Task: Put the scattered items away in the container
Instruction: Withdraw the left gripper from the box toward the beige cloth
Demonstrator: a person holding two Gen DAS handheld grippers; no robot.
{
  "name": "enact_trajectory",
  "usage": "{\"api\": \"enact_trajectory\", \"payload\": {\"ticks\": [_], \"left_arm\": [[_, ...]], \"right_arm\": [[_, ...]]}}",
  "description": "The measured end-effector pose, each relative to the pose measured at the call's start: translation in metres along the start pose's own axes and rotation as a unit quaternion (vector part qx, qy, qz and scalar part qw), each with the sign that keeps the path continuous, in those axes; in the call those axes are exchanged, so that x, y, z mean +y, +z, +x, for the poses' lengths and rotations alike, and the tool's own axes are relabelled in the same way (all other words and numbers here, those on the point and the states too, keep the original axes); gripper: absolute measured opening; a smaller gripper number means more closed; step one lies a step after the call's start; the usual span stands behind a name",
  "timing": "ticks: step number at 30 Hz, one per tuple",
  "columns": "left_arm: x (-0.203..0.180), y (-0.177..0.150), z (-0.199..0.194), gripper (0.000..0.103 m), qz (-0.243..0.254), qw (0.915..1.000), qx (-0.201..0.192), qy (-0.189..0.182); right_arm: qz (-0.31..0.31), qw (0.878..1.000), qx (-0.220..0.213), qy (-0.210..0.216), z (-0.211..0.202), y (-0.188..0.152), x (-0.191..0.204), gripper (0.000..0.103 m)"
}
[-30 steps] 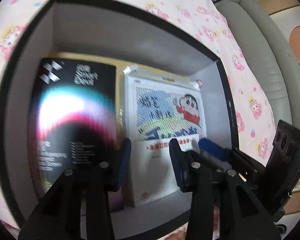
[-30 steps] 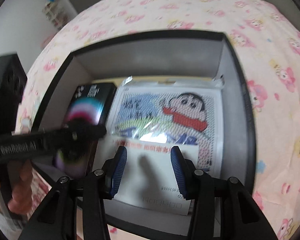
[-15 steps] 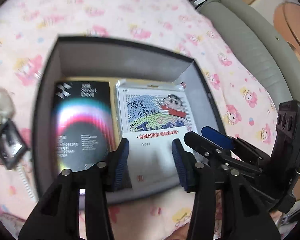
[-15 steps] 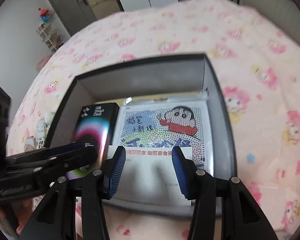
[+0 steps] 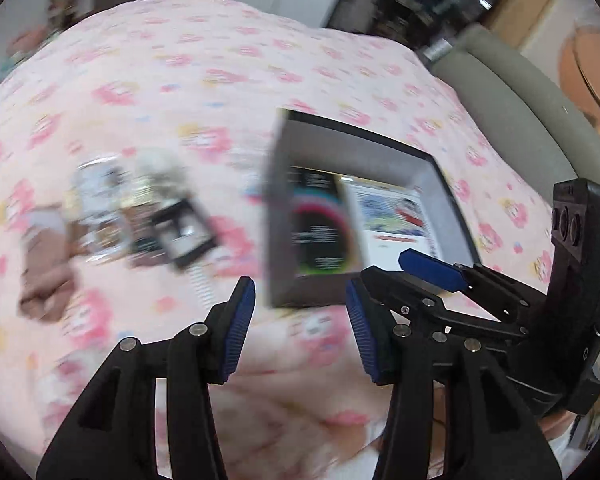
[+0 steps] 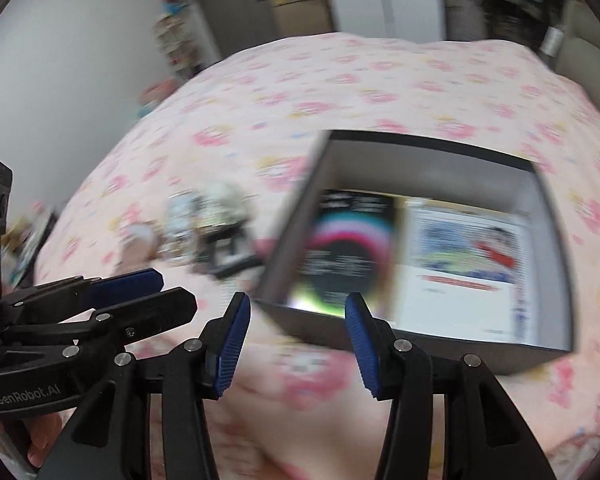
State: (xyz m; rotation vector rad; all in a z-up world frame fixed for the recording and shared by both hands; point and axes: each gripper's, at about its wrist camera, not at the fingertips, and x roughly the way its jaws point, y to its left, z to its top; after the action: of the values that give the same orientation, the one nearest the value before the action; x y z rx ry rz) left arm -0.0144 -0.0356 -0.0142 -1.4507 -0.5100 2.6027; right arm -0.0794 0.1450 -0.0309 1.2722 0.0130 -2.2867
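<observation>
White lettering reading "GenRobot.AI" stands on the flank of the black plastic left gripper [image 6: 140,292], at eight o'clock in the right wrist view. The black card packet with a rainbow ring [image 6: 350,248] inside the grey open-topped box [image 6: 428,164] carries white lines of print, too blurred to read. The white cartoon-picture packet [image 6: 466,268], just beside it at three o'clock, bears a red printed band, also illegible.
</observation>
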Motion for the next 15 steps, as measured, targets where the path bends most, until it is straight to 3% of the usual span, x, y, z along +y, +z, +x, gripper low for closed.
{"api": "enact_trajectory", "payload": {"ticks": [6, 9, 15], "left_arm": [[0.099, -0.025, -0.033, 0.048, -0.089, 0.9949, -0.028, 0.037], [0.148, -0.038, -0.039, 0.048, -0.14, 0.9873, -0.036, 0.065], [0.239, -0.06, -0.025, 0.049, -0.246, 0.9654, -0.028, 0.083]], "right_arm": [[-0.07, 0.995, 0.04, 0.06, 0.049, 0.009, 0.096, 0.045], [-0.084, 0.989, 0.077, 0.093, 0.085, 0.012, 0.134, 0.045], [-0.122, 0.979, 0.131, 0.095, 0.156, 0.02, 0.19, 0.045]]}}
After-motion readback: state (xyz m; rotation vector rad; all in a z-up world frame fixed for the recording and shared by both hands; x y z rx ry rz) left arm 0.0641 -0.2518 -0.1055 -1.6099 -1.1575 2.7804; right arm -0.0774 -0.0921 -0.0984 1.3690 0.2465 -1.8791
